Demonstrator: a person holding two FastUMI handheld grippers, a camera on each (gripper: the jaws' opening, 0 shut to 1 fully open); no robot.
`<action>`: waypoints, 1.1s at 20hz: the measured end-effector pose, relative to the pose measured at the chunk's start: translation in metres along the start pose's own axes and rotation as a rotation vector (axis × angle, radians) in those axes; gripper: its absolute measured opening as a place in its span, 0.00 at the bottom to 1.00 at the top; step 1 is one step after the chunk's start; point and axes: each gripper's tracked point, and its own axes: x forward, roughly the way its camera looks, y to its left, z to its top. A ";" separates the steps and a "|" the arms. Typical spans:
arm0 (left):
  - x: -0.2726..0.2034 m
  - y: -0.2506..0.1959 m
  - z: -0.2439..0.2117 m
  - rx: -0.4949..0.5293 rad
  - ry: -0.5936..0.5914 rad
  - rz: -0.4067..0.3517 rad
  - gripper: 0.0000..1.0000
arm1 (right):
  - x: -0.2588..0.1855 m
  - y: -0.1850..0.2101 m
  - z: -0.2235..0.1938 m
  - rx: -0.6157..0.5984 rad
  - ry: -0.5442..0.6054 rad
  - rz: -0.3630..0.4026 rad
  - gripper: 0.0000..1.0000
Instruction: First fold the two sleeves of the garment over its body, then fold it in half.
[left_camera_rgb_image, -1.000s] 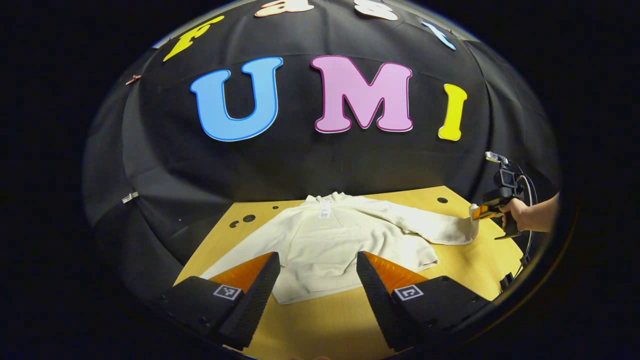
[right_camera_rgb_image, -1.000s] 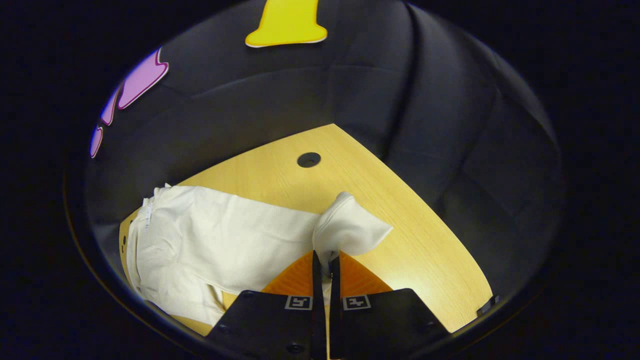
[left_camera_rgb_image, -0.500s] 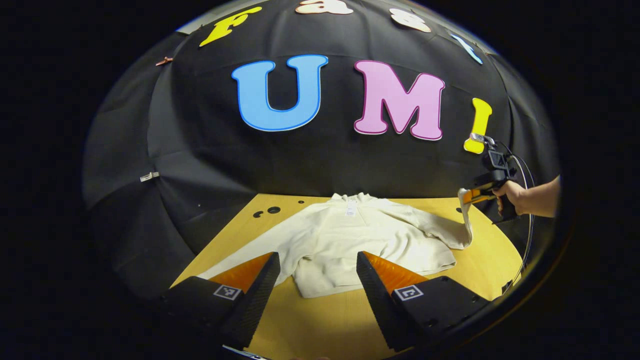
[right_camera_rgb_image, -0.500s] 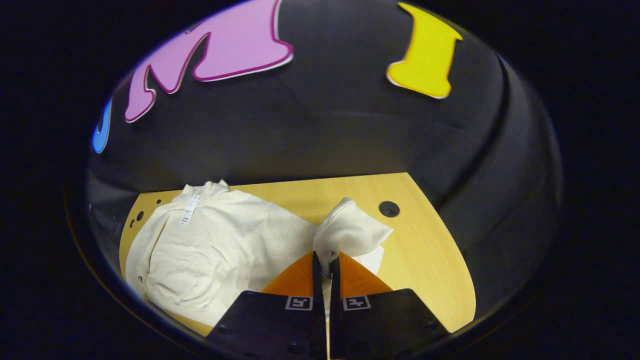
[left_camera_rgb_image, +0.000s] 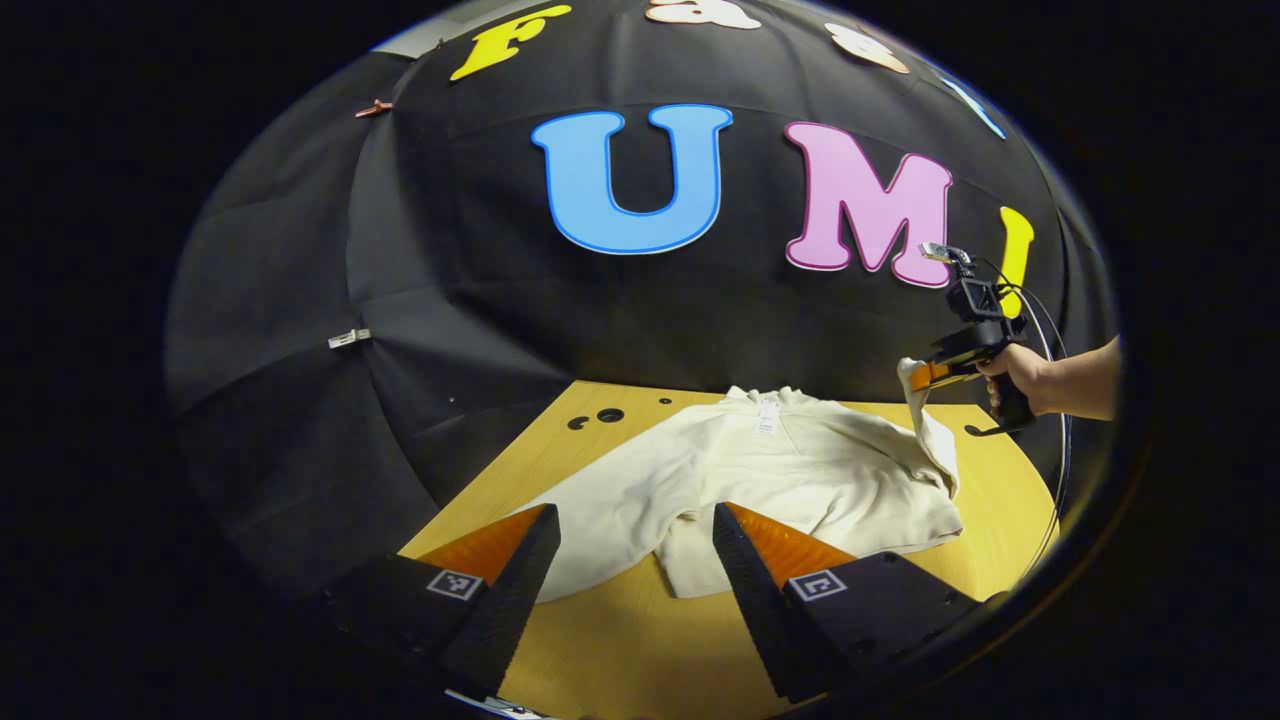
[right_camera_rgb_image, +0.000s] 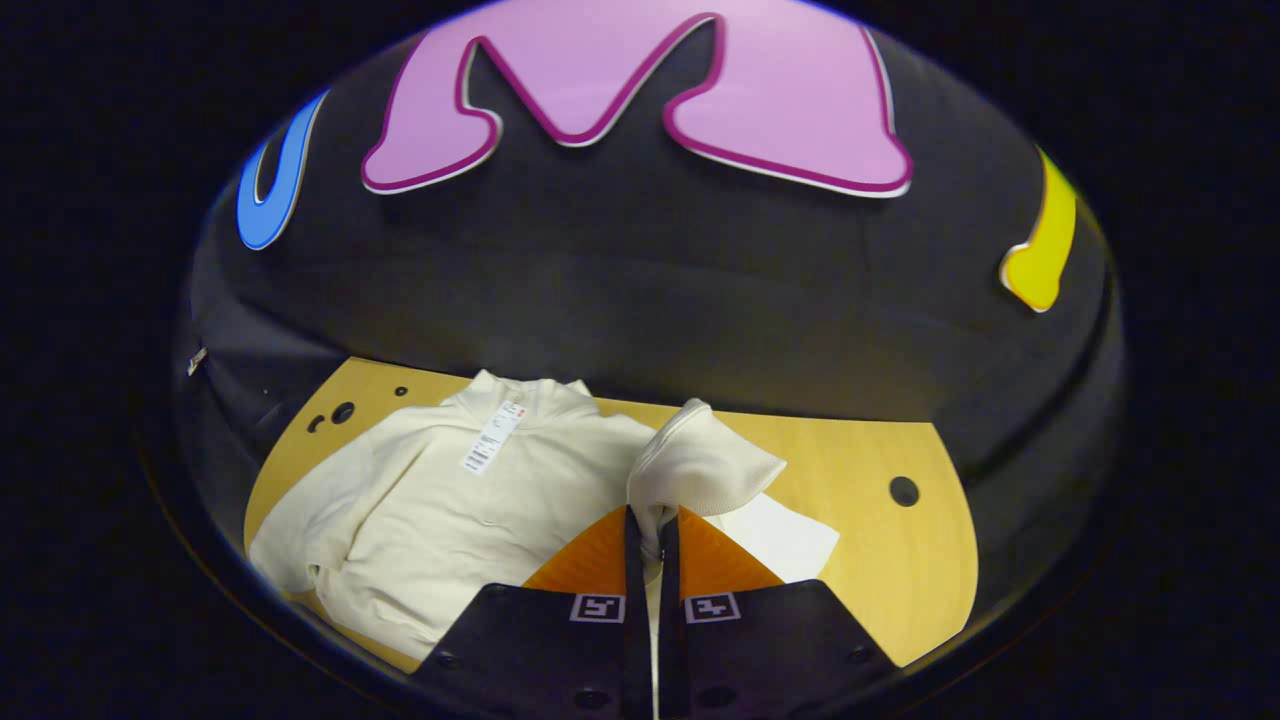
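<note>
Garment (left_camera_rgb_image: 800, 480) spread on desk (left_camera_rgb_image: 620, 650), collar at 12 o'clock | right hand-held gripper (right_camera_rgb_image: 650, 525) pinched tight on sleeve cuff (right_camera_rgb_image: 700, 465), raised off desk at garment's 3 o'clock side | left hand-held gripper (left_camera_rgb_image: 635, 555) wide apart, gripping nothing, above desk near garment's hem at 6 o'clock

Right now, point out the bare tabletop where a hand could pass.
Bare table lies between the garment's hem and the open left gripper. More lies beyond the lifted sleeve cuff, held by the right gripper, around the hole. The middle is crowded.
</note>
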 end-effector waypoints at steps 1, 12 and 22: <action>0.002 0.003 0.000 -0.018 0.004 0.004 0.95 | 0.004 0.015 0.002 -0.014 -0.002 0.018 0.07; 0.007 0.046 -0.023 -0.078 0.043 0.112 0.95 | 0.042 0.211 0.010 -0.182 -0.020 0.264 0.07; 0.006 0.078 -0.056 -0.064 0.105 0.209 0.95 | 0.084 0.304 -0.007 -0.248 -0.059 0.306 0.17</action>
